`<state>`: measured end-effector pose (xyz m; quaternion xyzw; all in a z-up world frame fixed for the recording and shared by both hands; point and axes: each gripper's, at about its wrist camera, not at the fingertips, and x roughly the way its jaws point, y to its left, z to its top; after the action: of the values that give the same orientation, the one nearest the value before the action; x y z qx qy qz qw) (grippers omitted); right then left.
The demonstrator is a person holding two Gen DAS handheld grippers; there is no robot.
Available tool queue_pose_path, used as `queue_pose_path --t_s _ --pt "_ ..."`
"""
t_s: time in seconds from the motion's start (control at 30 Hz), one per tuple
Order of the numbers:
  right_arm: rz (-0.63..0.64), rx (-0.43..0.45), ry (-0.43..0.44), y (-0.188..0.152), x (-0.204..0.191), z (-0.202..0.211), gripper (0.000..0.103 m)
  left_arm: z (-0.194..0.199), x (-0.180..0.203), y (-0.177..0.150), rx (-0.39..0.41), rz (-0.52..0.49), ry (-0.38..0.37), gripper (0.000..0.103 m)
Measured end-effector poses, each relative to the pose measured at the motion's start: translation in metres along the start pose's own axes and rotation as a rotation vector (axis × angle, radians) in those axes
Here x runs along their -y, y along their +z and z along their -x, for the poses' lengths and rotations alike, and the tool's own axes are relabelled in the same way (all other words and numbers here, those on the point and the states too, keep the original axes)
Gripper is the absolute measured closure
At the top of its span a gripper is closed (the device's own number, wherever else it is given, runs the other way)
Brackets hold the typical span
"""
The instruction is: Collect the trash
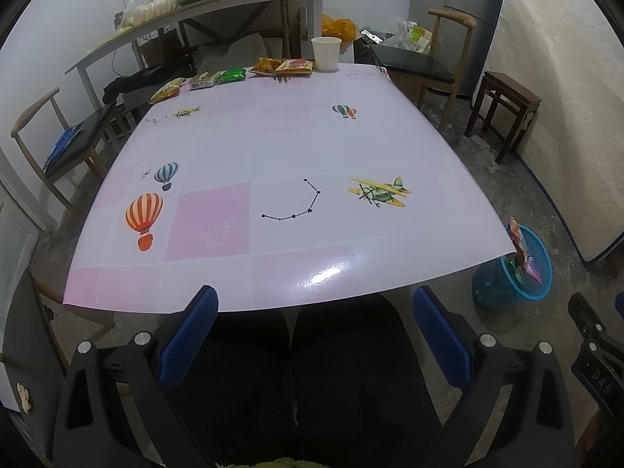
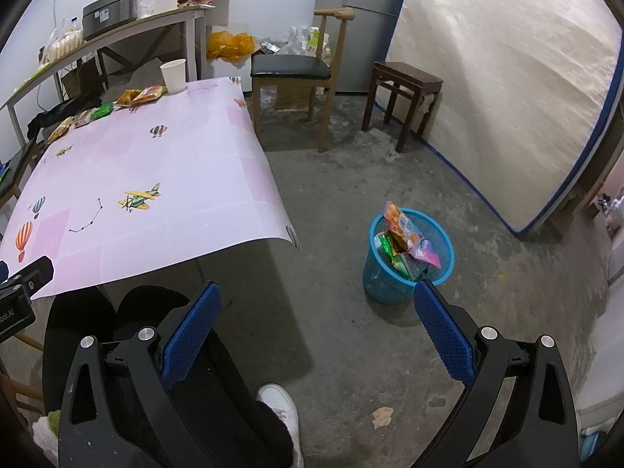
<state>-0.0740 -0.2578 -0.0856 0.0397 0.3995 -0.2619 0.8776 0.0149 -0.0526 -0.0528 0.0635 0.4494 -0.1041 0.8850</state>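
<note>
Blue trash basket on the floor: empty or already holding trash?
Holding trash. The blue basket stands upright with several snack wrappers sticking above its rim.

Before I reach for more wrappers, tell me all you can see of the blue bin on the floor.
The blue bin is a small round basket of what looks like mesh plastic, with a solid rim. It stands upright on the concrete floor, right of the table, apart from it. Several snack wrappers stick up above its rim. Neither gripper touches it.
</note>
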Motion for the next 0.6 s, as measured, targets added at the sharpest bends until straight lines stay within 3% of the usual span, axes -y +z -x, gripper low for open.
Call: queue_pose_path --t_s 0.6 --pt "0.019 0.01 0.007 0.0017 -0.0035 -0.0008 0.008 0.0018 -0.0017 -0.0011 0.002 0.001 0.005 0.006"
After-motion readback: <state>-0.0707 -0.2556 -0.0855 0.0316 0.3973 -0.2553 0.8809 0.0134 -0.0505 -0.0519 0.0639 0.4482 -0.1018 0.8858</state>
